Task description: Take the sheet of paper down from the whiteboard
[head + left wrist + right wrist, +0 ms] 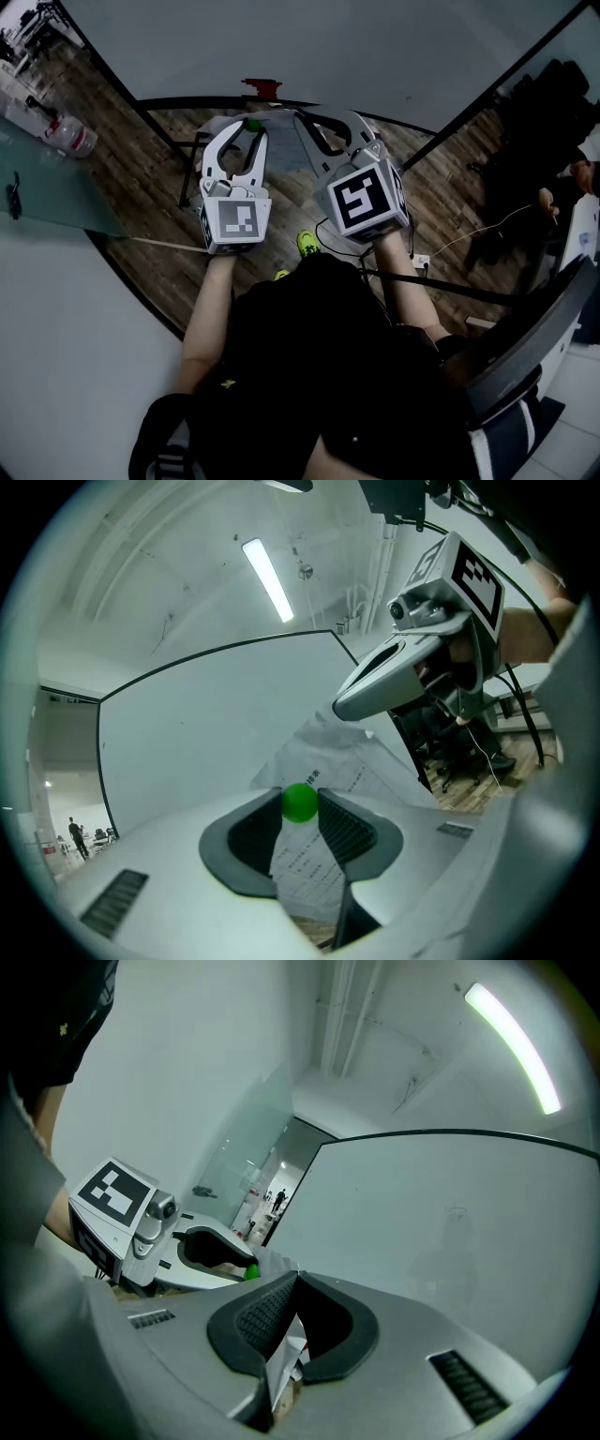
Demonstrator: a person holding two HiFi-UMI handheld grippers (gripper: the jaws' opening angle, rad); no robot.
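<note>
The left hand-held gripper [301,795] has its jaws partly closed on a small round green ball [300,802], probably a magnet, pinched at the very tips. The printed white sheet of paper [323,772] runs down between the same jaws, but I cannot tell whether the pads press on it. The right hand-held gripper [296,1277] has its jaws fully together on an edge of the sheet. The crumpled paper spans the two grippers, in front of the black-framed whiteboard [206,733] and seemingly already off it.

The main risk is tearing. If the two hands drift apart while both hold the sheet, it will likely rip at the right gripper's pinch. The ball could also slip from the left tips, since it is round and only lightly seated. It would then fall to the wooden floor [159,225].
</note>
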